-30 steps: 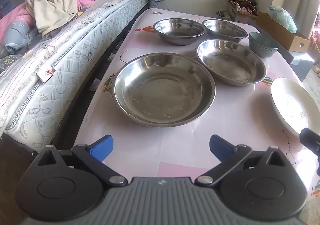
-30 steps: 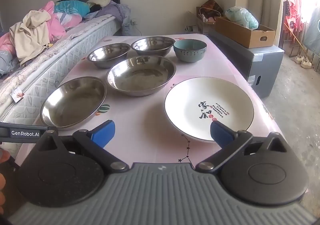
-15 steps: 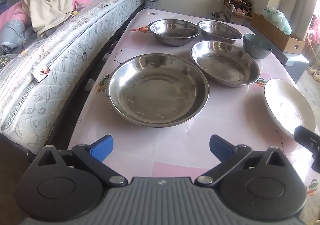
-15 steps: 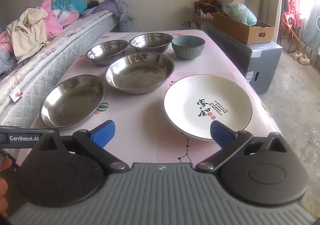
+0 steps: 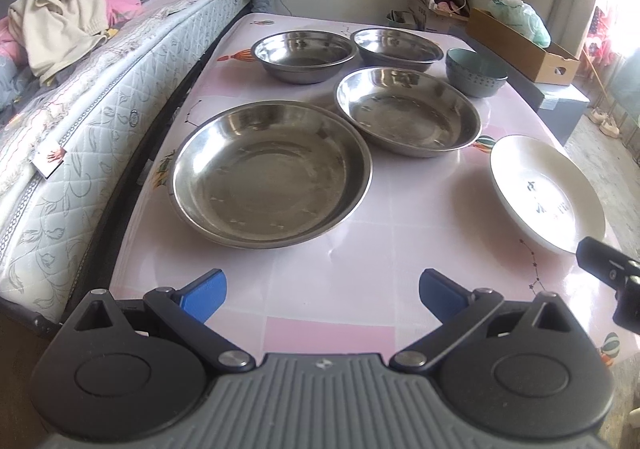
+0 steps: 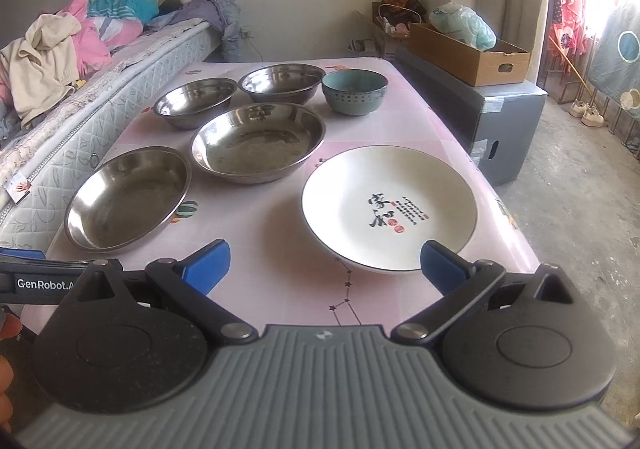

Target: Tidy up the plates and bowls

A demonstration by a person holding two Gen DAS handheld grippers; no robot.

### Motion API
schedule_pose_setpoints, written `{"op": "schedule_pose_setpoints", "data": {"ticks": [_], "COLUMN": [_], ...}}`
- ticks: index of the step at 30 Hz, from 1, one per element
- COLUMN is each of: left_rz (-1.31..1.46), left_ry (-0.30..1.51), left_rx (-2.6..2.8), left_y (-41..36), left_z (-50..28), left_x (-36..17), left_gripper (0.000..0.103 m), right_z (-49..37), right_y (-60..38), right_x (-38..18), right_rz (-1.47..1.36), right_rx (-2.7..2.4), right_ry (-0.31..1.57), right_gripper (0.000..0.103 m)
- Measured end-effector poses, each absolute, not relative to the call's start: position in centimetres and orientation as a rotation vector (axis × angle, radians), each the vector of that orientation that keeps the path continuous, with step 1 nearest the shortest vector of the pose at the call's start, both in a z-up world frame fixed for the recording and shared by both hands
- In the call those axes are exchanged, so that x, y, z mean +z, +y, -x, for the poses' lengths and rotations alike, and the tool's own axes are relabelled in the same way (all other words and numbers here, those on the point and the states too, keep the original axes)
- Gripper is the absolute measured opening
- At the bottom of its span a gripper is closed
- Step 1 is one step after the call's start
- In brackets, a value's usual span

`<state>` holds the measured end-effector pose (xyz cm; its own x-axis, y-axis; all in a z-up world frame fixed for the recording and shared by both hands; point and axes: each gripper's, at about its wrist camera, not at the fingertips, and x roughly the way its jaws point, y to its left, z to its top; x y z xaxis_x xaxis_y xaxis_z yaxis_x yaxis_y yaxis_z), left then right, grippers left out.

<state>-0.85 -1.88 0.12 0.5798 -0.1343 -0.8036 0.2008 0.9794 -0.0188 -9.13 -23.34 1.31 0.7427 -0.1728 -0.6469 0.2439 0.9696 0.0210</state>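
1. The left gripper [image 5: 322,291] hangs over the near edge of the pink desk [image 5: 392,245]; its blue fingers [image 5: 204,293] are spread wide and hold nothing, touching nothing.
2. The right gripper [image 6: 326,269] is likewise spread wide with nothing between the fingers [image 6: 208,265]; its right fingertip overlaps the near rim of the white plate [image 6: 388,205] in the picture, but contact cannot be judged.
3. The largest steel dish [image 5: 270,173] lies nearest the left gripper, on the bed side of the desk.
4. A second steel dish [image 5: 408,111] sits just behind and to the right of it, close but apart.
5. Two smaller steel bowls [image 5: 304,55] [image 5: 396,49] stand side by side at the far end, nearly touching.
6. A teal ceramic bowl [image 6: 354,91] stands just right of the far steel bowls.
7. The white plate, printed with black calligraphy and a red seal, lies flat on the near right part of the desk, apart from the steel dishes.
8. A bed [image 5: 92,89] with heaped clothes [image 5: 68,21] runs along the desk's left side.
9. A cardboard box [image 6: 468,53] holding a plastic bag rests on a grey cabinet to the right.
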Motion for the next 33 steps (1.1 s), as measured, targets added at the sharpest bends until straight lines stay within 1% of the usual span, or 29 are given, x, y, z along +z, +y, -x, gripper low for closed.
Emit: {"op": "schedule_pose_setpoints", "data": {"ticks": [33], "left_rz": [-0.075], "left_ry": [0.939], "left_rx": [-0.210], "left_y": [-2.25], "left_z": [1.07], "left_x": [0.15], "left_gripper": [0.103], "right_z": [9.44], "right_y": [-24.23], "right_x": [1.34], "right_rz": [-0.117], "right_rx": [-0.255], "right_ry": [0.718], "right_gripper": [0.102]}}
